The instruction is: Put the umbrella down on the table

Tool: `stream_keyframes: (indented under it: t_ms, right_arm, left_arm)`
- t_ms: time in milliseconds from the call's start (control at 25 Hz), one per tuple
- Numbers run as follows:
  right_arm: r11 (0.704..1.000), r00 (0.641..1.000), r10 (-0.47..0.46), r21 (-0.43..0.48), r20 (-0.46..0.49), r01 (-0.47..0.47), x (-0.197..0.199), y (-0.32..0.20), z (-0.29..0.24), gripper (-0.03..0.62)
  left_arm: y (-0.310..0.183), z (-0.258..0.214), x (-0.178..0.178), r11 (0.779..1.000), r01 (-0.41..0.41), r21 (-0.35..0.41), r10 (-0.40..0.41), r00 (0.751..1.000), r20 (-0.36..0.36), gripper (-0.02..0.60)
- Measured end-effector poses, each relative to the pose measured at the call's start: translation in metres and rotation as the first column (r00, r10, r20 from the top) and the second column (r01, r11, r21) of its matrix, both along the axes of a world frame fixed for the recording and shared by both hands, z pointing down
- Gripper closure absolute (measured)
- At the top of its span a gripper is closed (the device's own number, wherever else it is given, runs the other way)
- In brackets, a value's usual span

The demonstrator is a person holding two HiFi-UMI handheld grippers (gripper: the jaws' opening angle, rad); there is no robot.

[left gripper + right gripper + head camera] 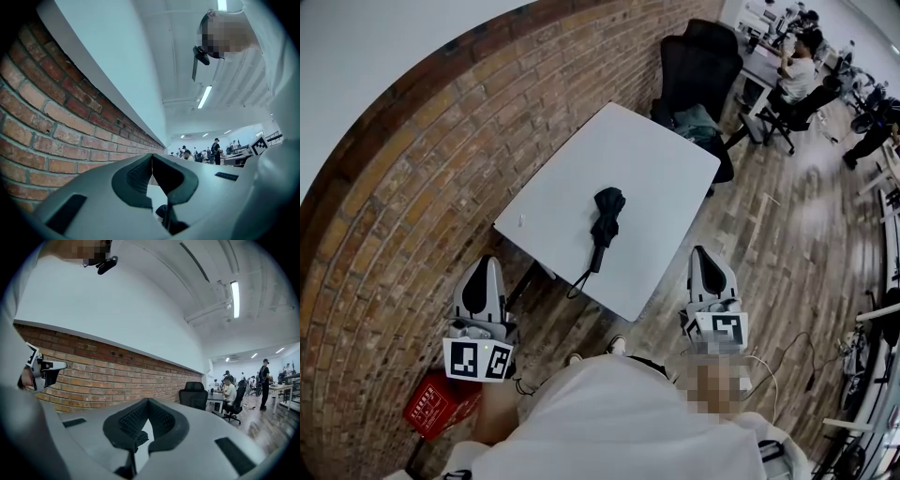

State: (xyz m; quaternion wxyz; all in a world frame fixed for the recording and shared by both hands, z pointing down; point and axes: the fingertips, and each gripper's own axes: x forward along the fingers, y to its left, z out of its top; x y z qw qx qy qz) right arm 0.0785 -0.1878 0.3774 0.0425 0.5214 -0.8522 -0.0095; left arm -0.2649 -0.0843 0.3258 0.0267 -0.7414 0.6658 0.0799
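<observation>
A folded black umbrella (605, 217) lies on the white table (647, 169), its strap hanging over the near edge. My left gripper (487, 265) hovers off the table's near left corner, its jaws shut with nothing between them. My right gripper (704, 255) is held beside the table's near right edge, also shut and empty. In the left gripper view the jaws (151, 157) meet at their tips, and in the right gripper view the tips (147, 401) touch too. Both grippers are apart from the umbrella.
A black office chair (698, 66) stands at the table's far end. A brick wall (403, 187) runs along the left. A red crate (431, 405) sits on the wooden floor by my left side. People sit at desks (795, 73) at the far right.
</observation>
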Motion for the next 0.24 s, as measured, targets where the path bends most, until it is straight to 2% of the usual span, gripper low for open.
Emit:
stream_keyframes:
  t_ms: [240]
  right_arm:
    - [1.0,1.0,-0.001,0.007,-0.005,0.001,0.0003,0.0,-0.0024,0.576]
  left_arm:
    - [-0.0004,0.0014,0.0022,1.0,-0.004,-0.002,0.004,1.0,-0.005,0.558]
